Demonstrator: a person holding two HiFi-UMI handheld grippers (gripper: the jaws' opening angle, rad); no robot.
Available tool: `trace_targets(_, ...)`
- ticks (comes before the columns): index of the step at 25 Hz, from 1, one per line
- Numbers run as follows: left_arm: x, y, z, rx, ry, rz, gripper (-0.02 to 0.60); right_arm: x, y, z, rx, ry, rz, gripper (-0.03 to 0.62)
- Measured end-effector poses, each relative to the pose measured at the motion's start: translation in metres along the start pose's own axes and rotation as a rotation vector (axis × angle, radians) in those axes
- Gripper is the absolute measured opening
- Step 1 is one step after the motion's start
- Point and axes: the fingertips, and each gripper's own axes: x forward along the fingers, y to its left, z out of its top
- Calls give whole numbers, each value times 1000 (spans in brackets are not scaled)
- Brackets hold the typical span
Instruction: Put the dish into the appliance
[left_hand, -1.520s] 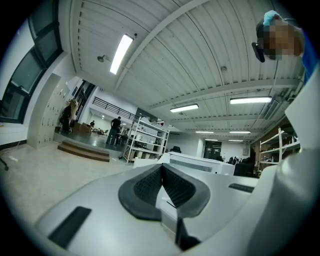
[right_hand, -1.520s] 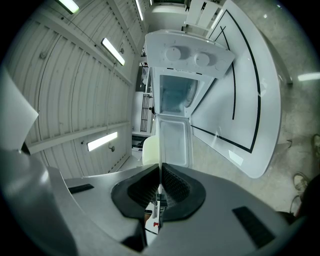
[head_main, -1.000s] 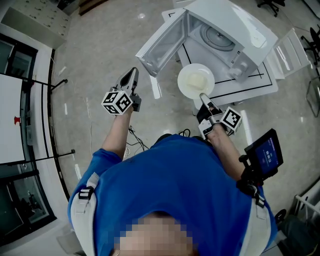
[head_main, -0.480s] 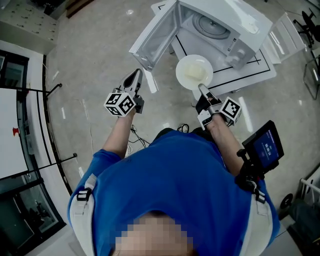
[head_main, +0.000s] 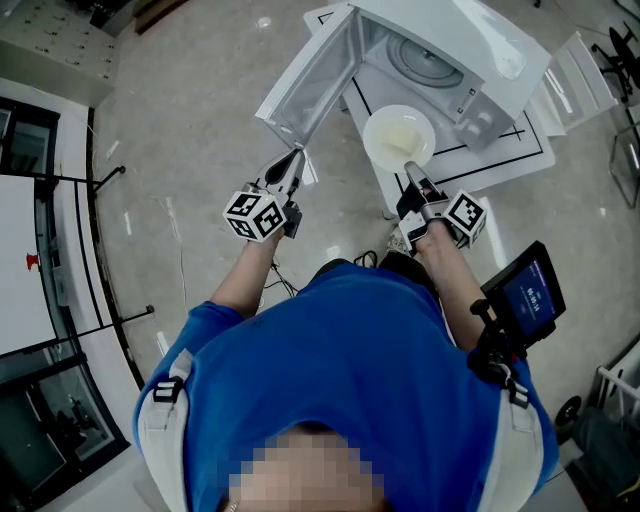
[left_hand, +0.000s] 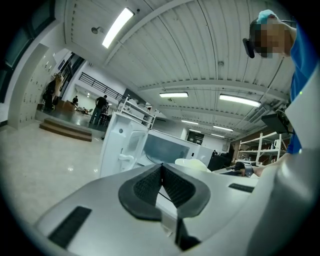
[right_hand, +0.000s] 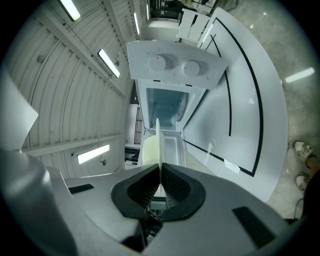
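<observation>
Right gripper (head_main: 409, 172), white table (head_main: 500, 166), glossy floor (head_main: 180, 130)

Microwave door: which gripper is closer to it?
Left. The left gripper sits shut right by the open door; the right gripper is off to the side, clamping the plate.
</observation>
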Motion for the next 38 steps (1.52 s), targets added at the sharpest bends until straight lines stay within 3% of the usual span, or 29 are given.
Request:
trace_targets(3, 31, -3, -3, -2, 16, 1, 6, 23, -11, 32, 13, 1, -4, 14)
trace_targets(11, 73, -17, -10, -2, 48, 0, 6, 62, -28, 73, 52, -9, -17, 14)
trace_targets(22, 141, -12, -33, 5, 97, 20, 8, 129, -69, 108, 122, -3, -12, 14)
trace_targets(25, 143, -22, -26, 3, 106, 18, 6, 128, -60, 110, 136, -14, -19, 14)
trace_targets(28, 146, -21, -14, 0, 116, 3, 6, 139, -46, 108, 141, -24, -30, 14)
trace_targets(33, 172, -30, -34, 3, 140, -43, 6, 144, -63, 122, 157, -63, -39, 14)
trace_targets(38, 189, -25, -27, 12, 167, -111, 8, 162, -56, 133, 165, -127, -54, 14)
